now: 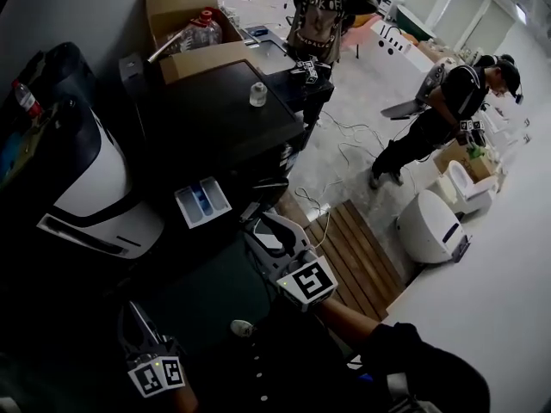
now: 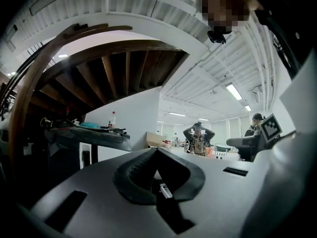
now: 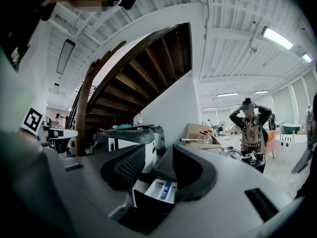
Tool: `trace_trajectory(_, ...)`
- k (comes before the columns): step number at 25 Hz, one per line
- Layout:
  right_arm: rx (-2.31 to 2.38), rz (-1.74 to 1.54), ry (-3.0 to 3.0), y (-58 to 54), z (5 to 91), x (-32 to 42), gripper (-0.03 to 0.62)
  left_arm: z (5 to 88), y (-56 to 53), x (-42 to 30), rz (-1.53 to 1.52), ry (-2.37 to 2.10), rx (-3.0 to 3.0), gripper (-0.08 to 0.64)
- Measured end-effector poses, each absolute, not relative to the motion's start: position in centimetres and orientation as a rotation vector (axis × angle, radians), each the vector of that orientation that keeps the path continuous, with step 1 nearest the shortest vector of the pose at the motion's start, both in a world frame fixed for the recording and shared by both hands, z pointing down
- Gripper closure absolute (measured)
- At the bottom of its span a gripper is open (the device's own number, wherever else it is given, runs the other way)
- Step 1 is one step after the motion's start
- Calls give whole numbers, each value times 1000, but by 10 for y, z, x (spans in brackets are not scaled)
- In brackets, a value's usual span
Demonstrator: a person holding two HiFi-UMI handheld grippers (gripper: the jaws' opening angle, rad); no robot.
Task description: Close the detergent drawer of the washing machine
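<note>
Presently, detergent drawer (image 1: 202, 203): pulled out from the front of the dark washing machine (image 1: 215, 123); white, with a blue compartment, its open top facing up.
Drawer in the right gripper view (image 3: 159, 189): low in the gap between the jaws and beyond them.
Right gripper (image 1: 258, 226) (image 3: 158, 168): near the drawer, at its lower right in the head view; jaws wide apart, pads pressing on nothing.
Left gripper (image 1: 136, 323) (image 2: 157, 155): low at the left edge, well apart from the drawer; jaw tips together, nothing between them.
Machine top: a small glass jar (image 1: 256, 94) stands on it.
Behind the machine: a cardboard box (image 1: 176, 11) with a plastic bottle (image 1: 205, 29) in it.
Floor: slatted wooden boards (image 1: 357, 248) beside the machine.
Farther off: a person (image 1: 320, 20) with both hands raised to the head.
</note>
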State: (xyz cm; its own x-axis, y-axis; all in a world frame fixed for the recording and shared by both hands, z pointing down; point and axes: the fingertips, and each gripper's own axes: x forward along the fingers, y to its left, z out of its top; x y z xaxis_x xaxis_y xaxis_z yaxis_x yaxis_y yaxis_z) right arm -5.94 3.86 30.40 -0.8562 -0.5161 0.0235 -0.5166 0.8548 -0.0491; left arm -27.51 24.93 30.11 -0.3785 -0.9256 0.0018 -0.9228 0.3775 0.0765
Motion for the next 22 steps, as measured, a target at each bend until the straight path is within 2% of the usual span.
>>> trace_trajectory(9, 917, 105, -2962, 54, 317, -68, 416, 310, 252, -292, -96, -2500, 1790, 555)
trace_trajectory(22, 938, 171, -2946, 8, 343, -107, 416, 315, 203, -321, -42, -2467, 1828, 555)
